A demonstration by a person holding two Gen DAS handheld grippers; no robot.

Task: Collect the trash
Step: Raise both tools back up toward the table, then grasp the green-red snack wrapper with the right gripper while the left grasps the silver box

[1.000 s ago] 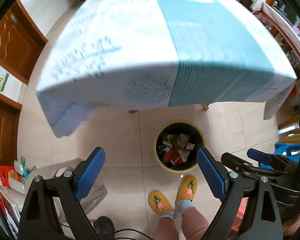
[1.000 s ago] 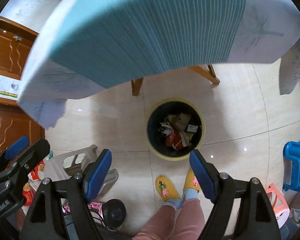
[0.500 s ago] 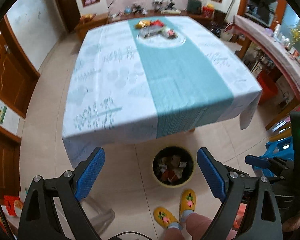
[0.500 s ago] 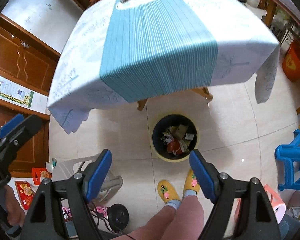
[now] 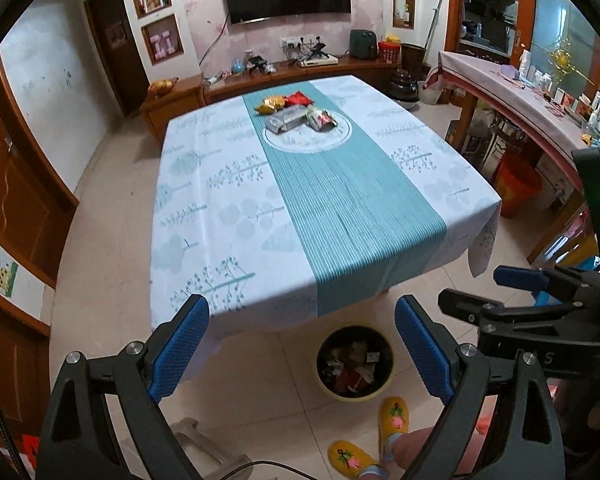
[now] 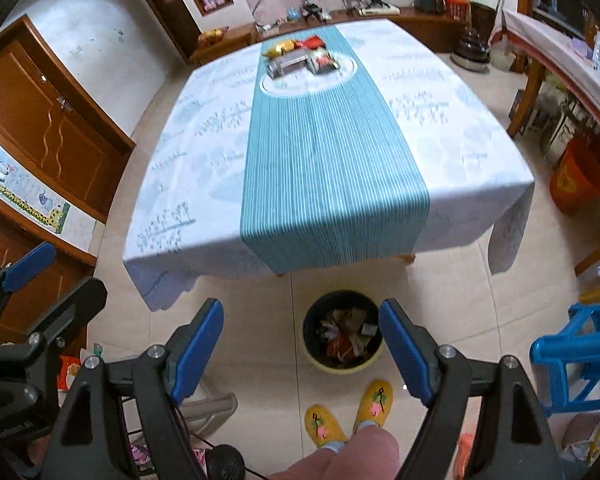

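Status: left gripper (image 5: 302,346) and right gripper (image 6: 302,350) both have jaws spread wide, nothing between the pads; both hang over the floor at the near edge of the table (image 5: 204,184), pointing steeply down. Task items: a cluster of trash wrappers (image 5: 298,114) lies at the far end of the table on the teal centre stripe, approx. on the round white motif – yellow packet far-left, red packet beside it, silver pack and a clear/red pack nearer. The bin (image 5: 355,362) stands on the floor tiles just beyond the near table edge, already part-filled w/ wrappers; the person's yellow slippers (image 6: 350,410) are right beside it. Step in hand (est.): reach across for the next wrapper. Risks: (1) wrappers are well apart from the grippers, so a long reach over the cloth is req'd; a low gripper could drag the tablecloth (image 6: 332,152) and shift the whole cluster. (2) Packets touch/overlap; a pinch on one may nudge a neighbour off the far edge. (3) Flat foil packs offer little edge; pads may slide off. (4) The two grippers sit close side by side; simultaneous reach may cause a clash.
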